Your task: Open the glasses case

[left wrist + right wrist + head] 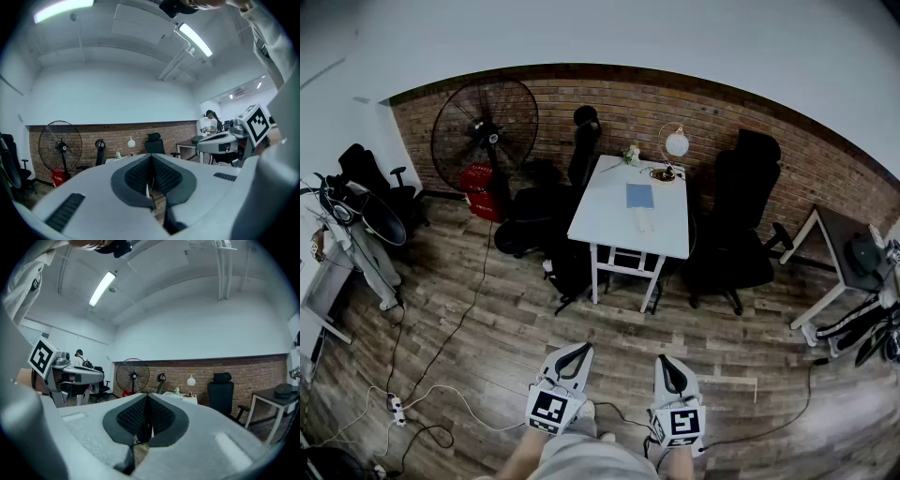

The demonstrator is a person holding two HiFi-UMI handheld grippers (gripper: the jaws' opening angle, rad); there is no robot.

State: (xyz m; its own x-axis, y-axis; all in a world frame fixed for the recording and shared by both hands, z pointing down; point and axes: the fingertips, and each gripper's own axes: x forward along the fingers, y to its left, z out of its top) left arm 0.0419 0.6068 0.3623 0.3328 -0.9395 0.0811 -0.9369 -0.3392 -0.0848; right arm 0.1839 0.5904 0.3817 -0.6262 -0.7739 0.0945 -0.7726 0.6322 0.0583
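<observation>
Across the room stands a white table (614, 230). On its top lie a flat blue thing (639, 195) and a pale elongated thing (644, 222); they are too small to tell which is the glasses case. My left gripper (572, 354) and right gripper (668, 364) are held side by side close to my body, far from the table, pointing level toward it. In the left gripper view the left gripper (151, 176) has its dark pads pressed together with nothing between them. The right gripper (146, 420) is likewise shut and empty in the right gripper view.
A large floor fan (485, 122) and a red crate (480, 183) stand at the brick wall. Black office chairs (741, 234) (544, 211) flank the table, with a round lamp (675, 143) on it. Cables and a power strip (397, 408) lie on the floor at left. A second desk (844, 246) is at right.
</observation>
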